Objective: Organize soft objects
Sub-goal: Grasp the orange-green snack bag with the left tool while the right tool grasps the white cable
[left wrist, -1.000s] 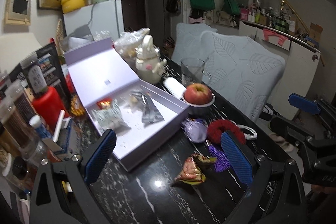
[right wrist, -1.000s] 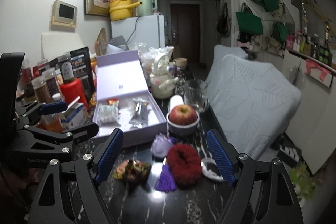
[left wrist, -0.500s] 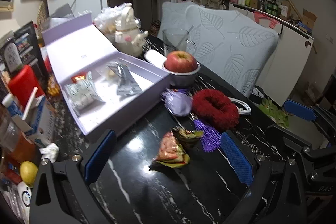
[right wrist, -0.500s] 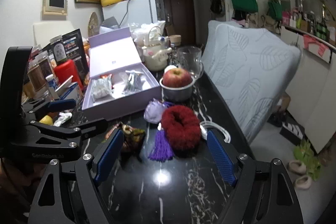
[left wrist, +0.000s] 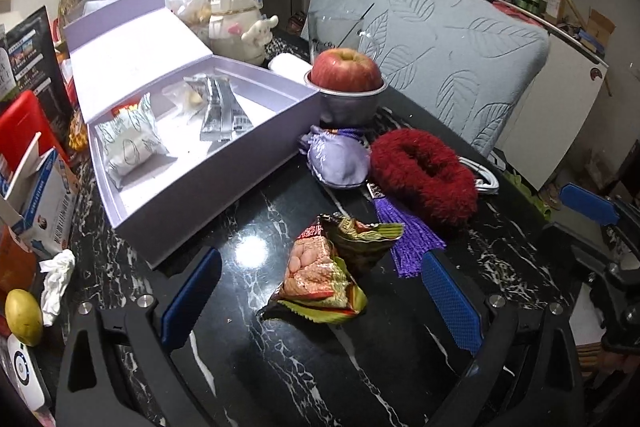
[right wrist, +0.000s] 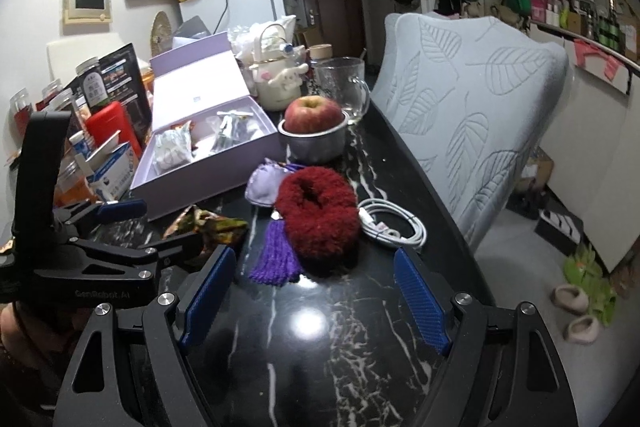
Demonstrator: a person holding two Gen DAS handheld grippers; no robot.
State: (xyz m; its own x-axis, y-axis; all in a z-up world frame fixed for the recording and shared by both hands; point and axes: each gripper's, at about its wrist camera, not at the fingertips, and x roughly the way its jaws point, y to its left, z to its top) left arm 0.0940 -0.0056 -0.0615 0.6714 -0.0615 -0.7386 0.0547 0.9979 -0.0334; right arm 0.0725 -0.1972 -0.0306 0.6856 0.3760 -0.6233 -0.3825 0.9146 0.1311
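A crumpled snack packet (left wrist: 328, 267) lies on the black marble table between the open jaws of my left gripper (left wrist: 320, 295). Behind it lie a purple tassel (left wrist: 408, 239), a lilac pouch (left wrist: 340, 159) and a dark red fluffy ring (left wrist: 424, 175). An open lilac box (left wrist: 192, 131) at left holds several small packets. My right gripper (right wrist: 316, 303) is open and empty, just short of the red fluffy ring (right wrist: 316, 211) and tassel (right wrist: 276, 255). The left gripper (right wrist: 132, 227) also shows at left in the right wrist view, near the snack packet (right wrist: 208, 223).
An apple in a metal bowl (left wrist: 348, 83) stands behind the pouch. A white cable (right wrist: 392, 223) lies right of the ring. A glass mug (right wrist: 344, 87), a plush kettle (left wrist: 236, 23), cartons and bottles (left wrist: 32, 195) crowd the back and left. Cushioned chairs (right wrist: 472, 115) line the right edge.
Both grippers have moved forward and down toward the table. The snack packet now sits between the left jaws, and the red ring is closer to the right gripper. Nothing was grasped.
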